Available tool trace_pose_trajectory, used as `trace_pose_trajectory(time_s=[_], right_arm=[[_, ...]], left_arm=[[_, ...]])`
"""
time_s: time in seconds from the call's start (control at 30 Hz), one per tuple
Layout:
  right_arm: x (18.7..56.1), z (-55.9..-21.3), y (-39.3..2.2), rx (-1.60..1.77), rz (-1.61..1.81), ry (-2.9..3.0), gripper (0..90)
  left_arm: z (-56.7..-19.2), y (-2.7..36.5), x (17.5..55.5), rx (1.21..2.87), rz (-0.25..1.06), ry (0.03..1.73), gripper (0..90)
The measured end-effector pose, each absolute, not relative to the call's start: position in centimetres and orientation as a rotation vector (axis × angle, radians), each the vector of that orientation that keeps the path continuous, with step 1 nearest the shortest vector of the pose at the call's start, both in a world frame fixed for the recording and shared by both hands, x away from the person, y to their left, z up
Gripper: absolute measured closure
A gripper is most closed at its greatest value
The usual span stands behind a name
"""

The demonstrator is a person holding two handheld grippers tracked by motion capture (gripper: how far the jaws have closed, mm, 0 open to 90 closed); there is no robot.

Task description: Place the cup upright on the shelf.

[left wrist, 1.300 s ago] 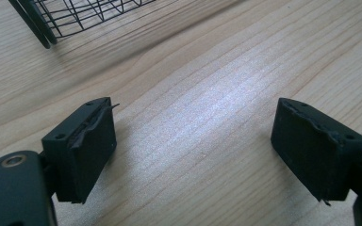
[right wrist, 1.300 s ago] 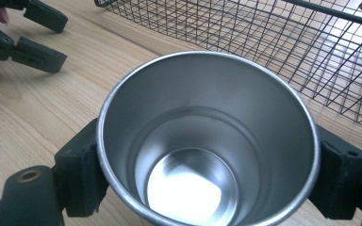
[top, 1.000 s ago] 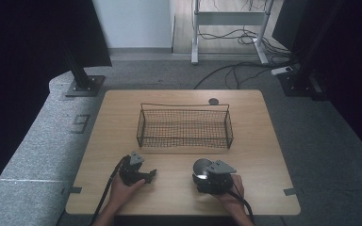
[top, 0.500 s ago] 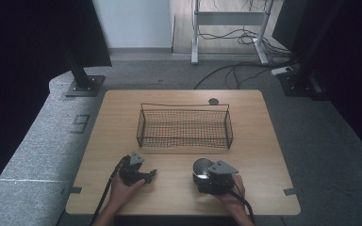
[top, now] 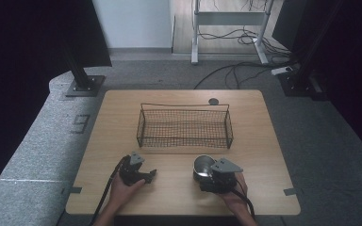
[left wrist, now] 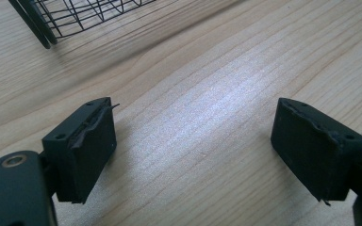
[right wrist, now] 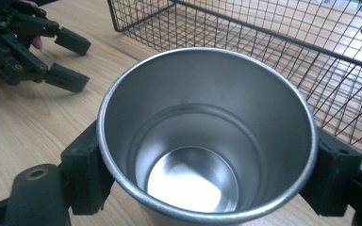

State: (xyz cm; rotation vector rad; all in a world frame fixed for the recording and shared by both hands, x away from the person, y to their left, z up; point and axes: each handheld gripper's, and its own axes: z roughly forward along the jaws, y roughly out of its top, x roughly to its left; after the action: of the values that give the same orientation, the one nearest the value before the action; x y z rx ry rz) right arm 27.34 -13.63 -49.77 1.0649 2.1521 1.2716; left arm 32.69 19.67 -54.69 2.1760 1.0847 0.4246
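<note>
We see the right gripper [top: 206, 170] pinching a steel cup [top: 202, 165] by its sides, upright on the table [top: 264, 141] just in front of the wire basket [top: 185, 127]. Left gripper [top: 147, 175] sits nearby, jaws spread wide over bare wood.

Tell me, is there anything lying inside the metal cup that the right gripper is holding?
No, the right gripper view looks straight into the metal cup between the right gripper jaws, and only its bare shiny bottom shows.
</note>
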Motion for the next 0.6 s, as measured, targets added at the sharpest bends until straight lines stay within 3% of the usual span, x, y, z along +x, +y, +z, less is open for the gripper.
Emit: trace_pose_trajectory(time_s=[0.6], right_arm=[[28.3, -47.2, -14.0, 1.039, 1.311, 2.119, 18.3]], left_arm=[[-54.7, 19.7, 32.7, 2.174, 0.426, 1.085, 14.6]])
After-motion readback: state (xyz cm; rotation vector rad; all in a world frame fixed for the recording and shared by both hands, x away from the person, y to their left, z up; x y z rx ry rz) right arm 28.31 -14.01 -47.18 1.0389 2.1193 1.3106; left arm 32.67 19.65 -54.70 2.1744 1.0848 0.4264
